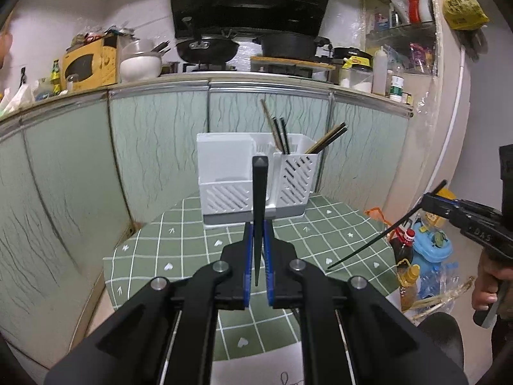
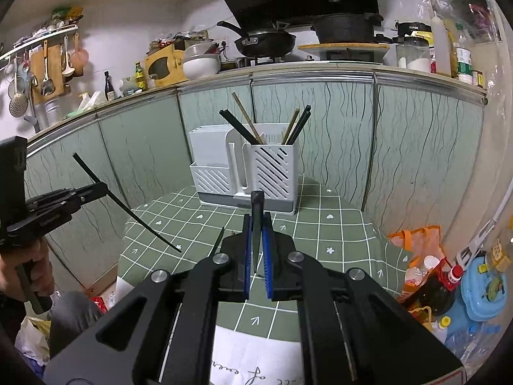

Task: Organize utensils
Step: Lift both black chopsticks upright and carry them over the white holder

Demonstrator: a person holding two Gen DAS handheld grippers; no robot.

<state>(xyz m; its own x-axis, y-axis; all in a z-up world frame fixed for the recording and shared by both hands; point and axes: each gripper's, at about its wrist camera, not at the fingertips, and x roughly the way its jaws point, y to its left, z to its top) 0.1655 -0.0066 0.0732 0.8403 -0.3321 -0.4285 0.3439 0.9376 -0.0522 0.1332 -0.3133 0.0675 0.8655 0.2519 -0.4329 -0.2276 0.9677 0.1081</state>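
- One white utensil holder [image 1: 256, 173] stands on the green checked tablecloth [image 1: 192, 240] of the small table, at its far edge, close to the pale green cabinet doors [image 1: 154, 141]; it serves as the landmark here
- The holder shows three parts: a tall plain box at the left rear, a low slotted bin in front of it, and one tall slotted compartment [image 2: 272, 173] on the right
- Five chopsticks stand in that tall right compartment, counted in the right wrist view: two black and one brown leaning left [image 2: 243, 125], one brown and at least one black leaning right [image 2: 296, 126]; whether the right-leaning black pair is one or two sticks cannot be told for certain
- Left gripper [image 1: 258, 247], in front of the holder, is clenched on one black chopstick [image 1: 259, 199], which stands nearly upright between the blue pads [image 1: 247, 256], its thick end level with the holder's front
- Right gripper [image 2: 258, 237], also in front of the holder, is clenched on a second black chopstick [image 2: 256, 224], upright between its pads
- In the left wrist view the right gripper appears to the right of the holder, its stick [image 1: 384, 231] slanting down over the cloth
- One hand [image 1: 487, 285] grips that tool's handle
- One loose dark stick [image 2: 218, 240] lies on the cloth in front of the holder, beside the right gripper's left finger
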